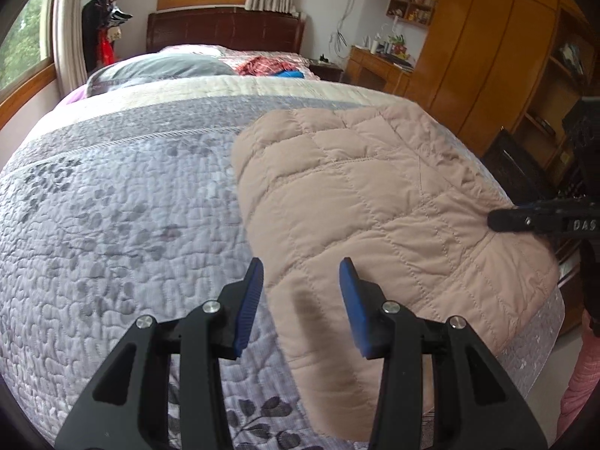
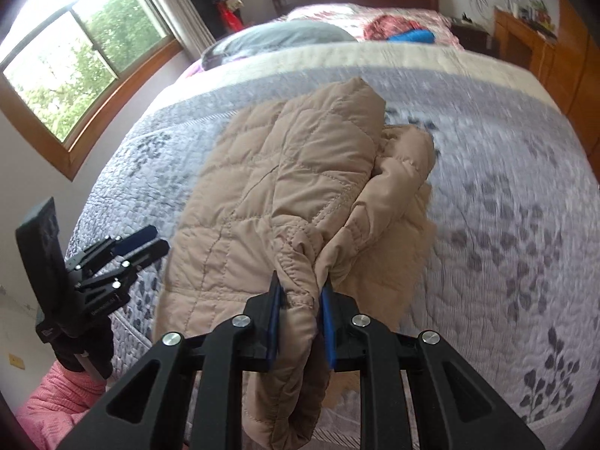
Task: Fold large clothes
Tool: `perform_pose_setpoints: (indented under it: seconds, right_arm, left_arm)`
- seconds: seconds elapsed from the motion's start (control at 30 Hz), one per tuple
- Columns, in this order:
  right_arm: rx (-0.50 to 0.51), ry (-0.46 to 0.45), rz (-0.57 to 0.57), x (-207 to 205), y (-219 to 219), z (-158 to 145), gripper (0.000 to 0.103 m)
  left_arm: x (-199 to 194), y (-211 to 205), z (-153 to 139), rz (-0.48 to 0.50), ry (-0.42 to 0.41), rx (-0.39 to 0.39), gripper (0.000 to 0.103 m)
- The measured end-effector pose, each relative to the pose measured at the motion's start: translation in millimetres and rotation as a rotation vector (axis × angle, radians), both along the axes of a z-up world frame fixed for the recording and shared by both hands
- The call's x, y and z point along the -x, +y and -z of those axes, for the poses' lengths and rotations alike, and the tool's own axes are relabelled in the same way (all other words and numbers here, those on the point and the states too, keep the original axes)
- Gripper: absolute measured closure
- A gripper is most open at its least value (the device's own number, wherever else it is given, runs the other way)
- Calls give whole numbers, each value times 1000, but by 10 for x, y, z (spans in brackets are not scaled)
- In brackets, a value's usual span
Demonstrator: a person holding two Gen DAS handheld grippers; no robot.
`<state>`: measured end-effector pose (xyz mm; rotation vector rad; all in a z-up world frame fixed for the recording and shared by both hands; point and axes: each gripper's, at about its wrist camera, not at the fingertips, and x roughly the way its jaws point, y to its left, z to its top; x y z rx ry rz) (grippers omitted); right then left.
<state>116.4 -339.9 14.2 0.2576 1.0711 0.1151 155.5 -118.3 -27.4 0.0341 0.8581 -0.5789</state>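
Note:
A beige quilted jacket (image 1: 360,202) lies partly folded on the bed, near its front right corner. My left gripper (image 1: 302,273) is open and empty, hovering over the jacket's left edge. My right gripper (image 2: 302,292) is shut on a bunched fold of the jacket (image 2: 277,195), lifting that edge. In the left wrist view the right gripper (image 1: 502,219) comes in from the right onto the jacket's edge. In the right wrist view the left gripper (image 2: 148,242) is at the left, open, beside the jacket.
The bed is covered by a grey-lilac leaf-patterned quilt (image 1: 112,217). A grey pillow (image 1: 161,69) and red and blue clothes (image 1: 270,67) lie at the far end. Wooden wardrobes (image 1: 487,56) stand on the right, and windows (image 2: 75,60) on the left wall.

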Motion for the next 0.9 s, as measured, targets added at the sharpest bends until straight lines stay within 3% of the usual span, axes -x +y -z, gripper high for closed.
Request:
perform_pose_setpoints:
  seconds: [0.37,0.57,0.7,0.83,0.9]
  right_arm:
    - [-101,54,57,187,-301,829,81]
    - [-173,-11,92,276,-387,1121,80]
    - [-134,-18,84,268,-356,1036,77]
    - [-48,-34,101,390,-334,725,53]
    - [-36,-60,114,456,-362,563,53]
  left_arm:
    - [-12,-277,393,64,76,-34,60]
    - [-2,-398,560,69,56,-78,60]
    - [-40,-383,570,66,69,-65,60]
    - [-117,-243,422,76,118,-2,59]
    - [-164,-179,312,68,125,26,59]
